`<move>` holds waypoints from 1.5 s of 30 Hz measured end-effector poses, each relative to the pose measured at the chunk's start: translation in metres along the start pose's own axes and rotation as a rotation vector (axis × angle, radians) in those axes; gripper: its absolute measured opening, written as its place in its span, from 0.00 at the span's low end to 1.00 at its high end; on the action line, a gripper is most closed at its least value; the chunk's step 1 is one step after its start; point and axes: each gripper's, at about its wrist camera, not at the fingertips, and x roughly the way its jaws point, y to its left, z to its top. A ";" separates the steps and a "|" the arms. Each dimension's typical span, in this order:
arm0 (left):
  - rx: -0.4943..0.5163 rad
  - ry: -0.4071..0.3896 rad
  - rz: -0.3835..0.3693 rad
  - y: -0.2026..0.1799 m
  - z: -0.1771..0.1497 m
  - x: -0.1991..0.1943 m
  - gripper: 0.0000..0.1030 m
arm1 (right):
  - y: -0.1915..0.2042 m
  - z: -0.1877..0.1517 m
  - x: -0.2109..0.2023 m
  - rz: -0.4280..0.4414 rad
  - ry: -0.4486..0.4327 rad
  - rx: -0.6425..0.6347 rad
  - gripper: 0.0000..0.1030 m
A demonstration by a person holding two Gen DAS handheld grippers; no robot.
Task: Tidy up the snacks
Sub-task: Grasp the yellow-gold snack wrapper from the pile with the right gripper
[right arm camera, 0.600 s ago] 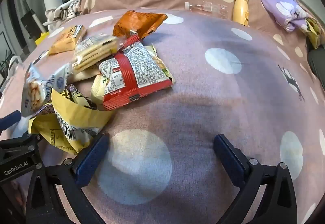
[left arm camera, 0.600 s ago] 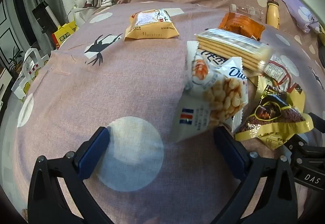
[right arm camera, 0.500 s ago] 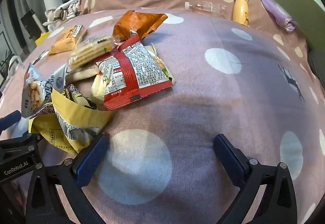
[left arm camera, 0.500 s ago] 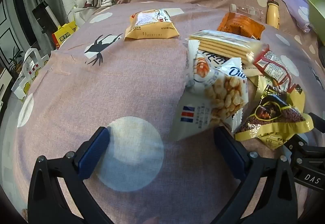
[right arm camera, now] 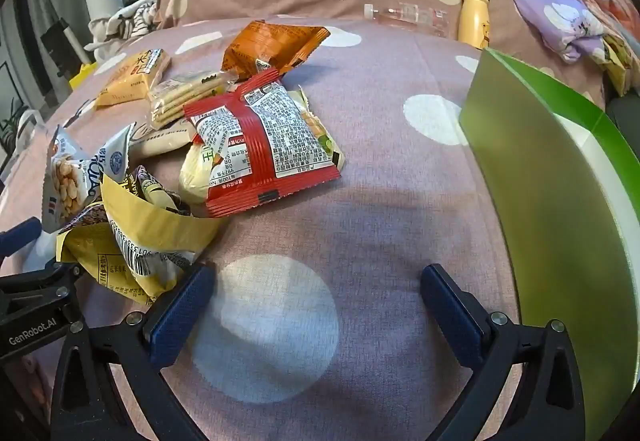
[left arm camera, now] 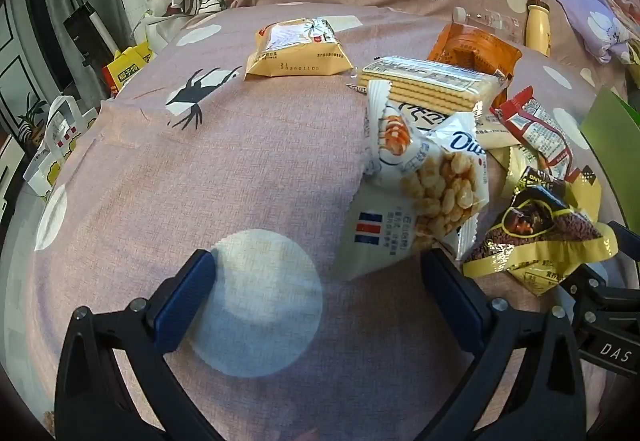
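**Snack packets heaped on the bed, both claws wide and empty**

Furthest left, a pale yellow packet lies flat and alone on the pink spotted bedspread, well apart from the rest. It looks light and puffy; a hold across its short width should do.

Next comes the pile. The white puff bag stands half upright at the pile's left edge, just ahead of the left gripper, whose right pad sits near the bag's lower corner. This bag is probably light, air-filled and slick, with brittle contents, so a gentle pinch on the crimped edge is safer than squeezing the belly. Behind it a cracker pack rests on top: stiff and boxy, likely breakable, best taken across its narrow sides. The orange bag lies behind that. A red packet lies face down over a yellowish one, soft and flat. The crumpled yellow bag sits beside the right gripper, near its left pad.

At the far right a green box stands at the frame edge, probably the place to put things.

Both grippers tilt steeply down toward the bedspread, side by side, jaws spread fully with only cloth between them, holding nothing.
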 end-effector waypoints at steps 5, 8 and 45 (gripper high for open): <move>0.000 0.000 0.000 0.000 0.000 0.000 1.00 | 0.000 0.000 -0.001 0.002 -0.001 0.002 1.00; 0.000 0.000 0.000 0.002 -0.001 0.000 1.00 | 0.000 0.000 -0.001 0.000 -0.001 0.000 1.00; -0.122 0.191 -0.453 -0.057 0.018 -0.017 0.46 | -0.002 0.038 0.022 0.635 0.247 0.226 0.51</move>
